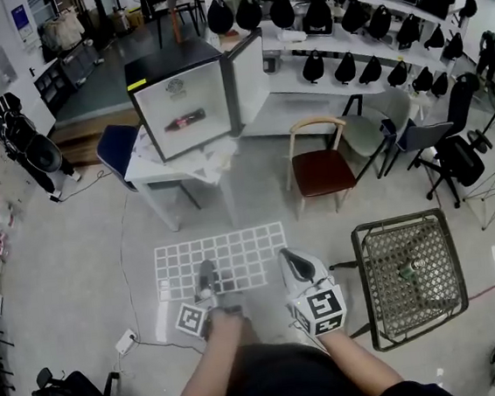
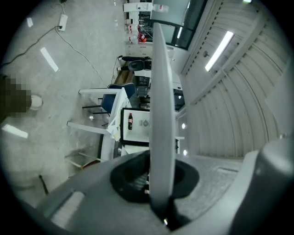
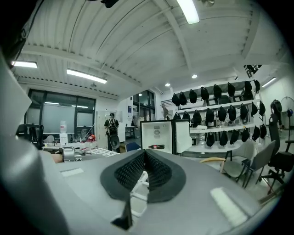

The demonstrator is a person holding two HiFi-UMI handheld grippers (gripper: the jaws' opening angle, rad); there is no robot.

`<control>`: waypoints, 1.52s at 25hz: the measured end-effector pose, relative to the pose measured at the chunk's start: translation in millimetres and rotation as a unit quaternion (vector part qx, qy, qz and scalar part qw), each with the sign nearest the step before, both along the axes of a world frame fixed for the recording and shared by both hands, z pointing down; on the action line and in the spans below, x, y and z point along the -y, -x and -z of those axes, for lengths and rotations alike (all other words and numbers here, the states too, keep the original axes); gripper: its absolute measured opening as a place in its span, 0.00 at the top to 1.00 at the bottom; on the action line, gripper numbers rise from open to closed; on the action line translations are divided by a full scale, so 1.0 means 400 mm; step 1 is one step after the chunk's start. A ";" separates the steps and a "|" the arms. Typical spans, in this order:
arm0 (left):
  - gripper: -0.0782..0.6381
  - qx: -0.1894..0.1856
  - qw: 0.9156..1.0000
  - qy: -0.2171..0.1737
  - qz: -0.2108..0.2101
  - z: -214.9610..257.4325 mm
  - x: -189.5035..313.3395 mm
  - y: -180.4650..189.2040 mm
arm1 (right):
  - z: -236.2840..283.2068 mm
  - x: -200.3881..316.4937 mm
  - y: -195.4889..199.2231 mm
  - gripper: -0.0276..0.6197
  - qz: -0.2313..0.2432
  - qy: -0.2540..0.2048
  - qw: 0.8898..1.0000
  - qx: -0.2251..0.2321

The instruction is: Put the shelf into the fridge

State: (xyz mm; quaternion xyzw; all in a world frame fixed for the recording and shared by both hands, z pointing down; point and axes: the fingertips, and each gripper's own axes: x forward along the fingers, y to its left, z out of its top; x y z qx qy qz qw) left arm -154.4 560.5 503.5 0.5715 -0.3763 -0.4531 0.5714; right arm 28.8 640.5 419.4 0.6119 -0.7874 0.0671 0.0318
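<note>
White wire shelf (image 1: 221,259) held flat above the floor (image 1: 78,254), well short of the fridge (image 1: 186,98).
Left hand-held gripper (image 1: 206,276) is clamped on the shelf's near edge; right hand-held gripper (image 1: 291,260) pinches its near right corner. Ahead, the black fridge sits on a table (image 1: 161,171), door (image 1: 249,78) open, a bottle (image 1: 185,119) lying inside.

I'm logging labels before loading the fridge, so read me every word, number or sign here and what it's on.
Nothing reads clearly.
Emblem on the fridge back wall: too small.
Bottle label: too small.
Yellow sticker on fridge front: blurred.
Wall poster: blurred.
</note>
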 end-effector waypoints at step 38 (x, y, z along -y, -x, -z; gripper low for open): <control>0.85 0.013 0.999 0.017 -0.043 -0.027 1.152 -0.088 | -0.017 1.142 -0.101 0.95 -0.068 0.049 0.996 -0.033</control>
